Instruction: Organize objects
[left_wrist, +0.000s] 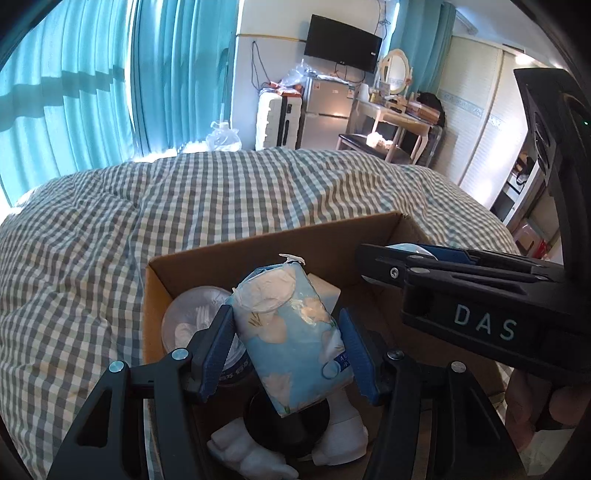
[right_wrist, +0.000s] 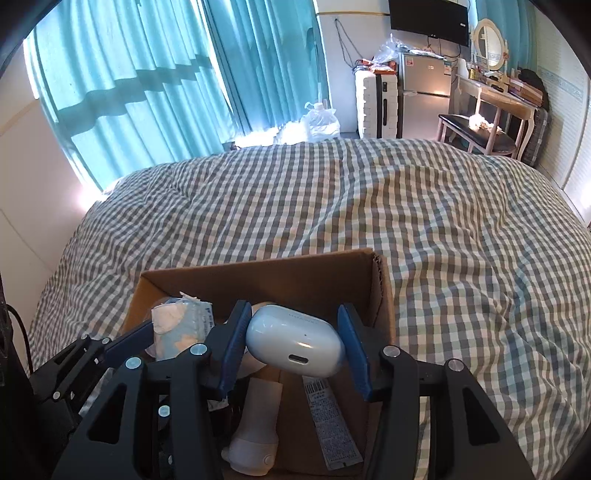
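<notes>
A blue flowered tissue pack (left_wrist: 291, 339) hangs tilted over an open cardboard box (left_wrist: 258, 238), and my left gripper (left_wrist: 286, 321) is shut on its sides. In the right wrist view my right gripper (right_wrist: 293, 314) is shut on a white earbud case (right_wrist: 295, 341) above the same box (right_wrist: 258, 263). The right gripper (left_wrist: 373, 258) reaches in from the right over the box's far corner. Inside lie a clear round lid (left_wrist: 192, 317), a black round item (left_wrist: 288, 424), white pieces (left_wrist: 243, 454), a white handheld device (right_wrist: 255, 428) and a barcoded strip (right_wrist: 328, 421).
The box sits on a bed with a grey-and-white checked cover (right_wrist: 369, 206). Teal curtains (left_wrist: 92, 92) hang behind. Beyond the bed stand a water jug (right_wrist: 319, 123), a white suitcase (left_wrist: 275, 120), a small fridge (left_wrist: 325, 110), a dressing table with mirror (left_wrist: 397, 110) and a bench.
</notes>
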